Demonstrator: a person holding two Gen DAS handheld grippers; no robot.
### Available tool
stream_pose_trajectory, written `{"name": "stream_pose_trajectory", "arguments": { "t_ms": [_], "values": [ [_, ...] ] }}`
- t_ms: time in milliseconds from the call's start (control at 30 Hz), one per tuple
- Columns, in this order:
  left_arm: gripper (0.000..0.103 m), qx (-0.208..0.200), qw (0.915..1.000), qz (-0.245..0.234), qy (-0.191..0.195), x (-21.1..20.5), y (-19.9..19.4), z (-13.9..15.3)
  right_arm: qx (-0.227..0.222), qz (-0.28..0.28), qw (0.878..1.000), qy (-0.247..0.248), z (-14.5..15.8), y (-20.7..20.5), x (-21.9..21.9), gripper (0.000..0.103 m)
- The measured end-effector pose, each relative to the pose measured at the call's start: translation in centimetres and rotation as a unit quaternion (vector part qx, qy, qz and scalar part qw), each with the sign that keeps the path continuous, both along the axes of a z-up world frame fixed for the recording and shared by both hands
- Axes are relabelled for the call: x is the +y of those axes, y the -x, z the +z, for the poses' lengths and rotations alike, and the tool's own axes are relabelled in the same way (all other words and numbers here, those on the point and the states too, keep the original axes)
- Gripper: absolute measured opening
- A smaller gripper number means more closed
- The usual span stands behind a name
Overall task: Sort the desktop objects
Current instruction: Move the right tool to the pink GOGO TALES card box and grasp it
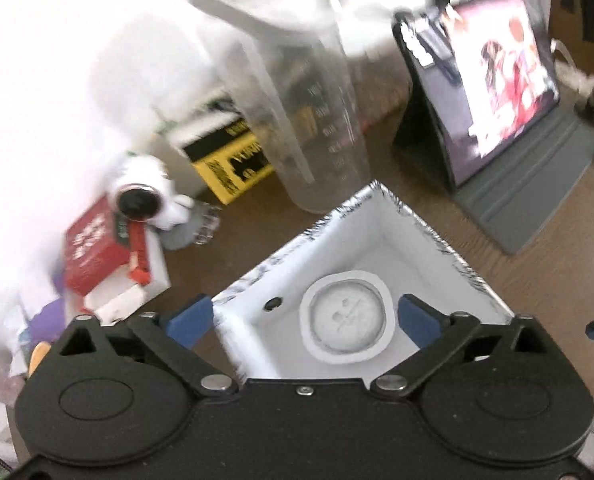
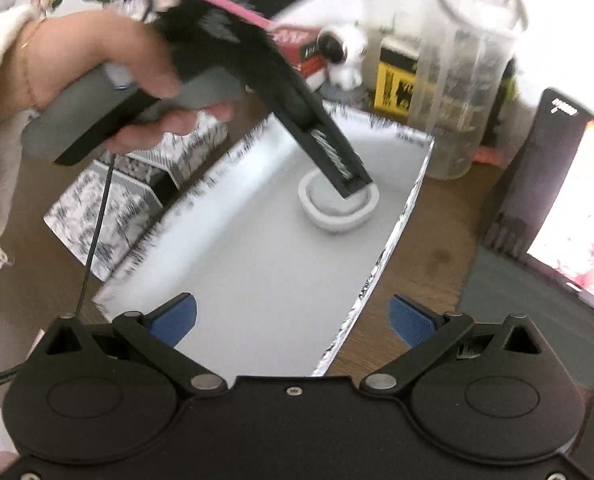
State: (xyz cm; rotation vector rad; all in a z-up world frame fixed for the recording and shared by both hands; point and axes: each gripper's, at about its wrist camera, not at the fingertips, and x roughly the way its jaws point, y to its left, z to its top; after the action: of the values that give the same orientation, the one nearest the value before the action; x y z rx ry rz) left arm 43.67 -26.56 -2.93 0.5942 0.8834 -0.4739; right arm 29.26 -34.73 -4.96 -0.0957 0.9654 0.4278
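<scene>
A white open box (image 1: 397, 220) with a black-patterned rim stands on the brown desk. A round white jar (image 1: 347, 316) lies inside it. My left gripper (image 1: 303, 318) is open, its blue pads either side of the jar, just above it. In the right wrist view the left gripper's black body (image 2: 317, 132) reaches down into the box (image 2: 237, 280) over the jar (image 2: 337, 216). My right gripper (image 2: 293, 320) is open and empty above the box's near edge.
A clear measuring jug (image 1: 309, 112), a yellow-black box (image 1: 229, 160), a white astronaut figure (image 1: 145, 196) and a red box (image 1: 93, 248) stand behind. A tablet on a grey stand (image 1: 505, 92) is at the right. Patterned boxes (image 2: 109, 200) lie left.
</scene>
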Motion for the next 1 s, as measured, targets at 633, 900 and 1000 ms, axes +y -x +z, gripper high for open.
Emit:
{"name": "stream_pose_trajectory", "arguments": {
  "t_ms": [633, 900, 1000],
  "values": [
    [0.103, -0.099, 0.9716, 0.146, 0.157, 22.9, 24.5, 7.4, -0.048, 0.092, 0.994, 0.04, 1.9, 13.9, 13.5, 0.103],
    [0.103, -0.048, 0.9619, 0.21, 0.168, 28.3, 31.5, 4.2, -0.026, 0.188, 0.979, 0.078, -1.3, 14.2, 17.4, 0.103],
    [0.103, -0.03, 0.9605, 0.223, 0.164, 29.5, 33.5, 3.1, -0.018, 0.225, 0.969, 0.096, -2.3, 13.5, 18.5, 0.103]
  ]
}}
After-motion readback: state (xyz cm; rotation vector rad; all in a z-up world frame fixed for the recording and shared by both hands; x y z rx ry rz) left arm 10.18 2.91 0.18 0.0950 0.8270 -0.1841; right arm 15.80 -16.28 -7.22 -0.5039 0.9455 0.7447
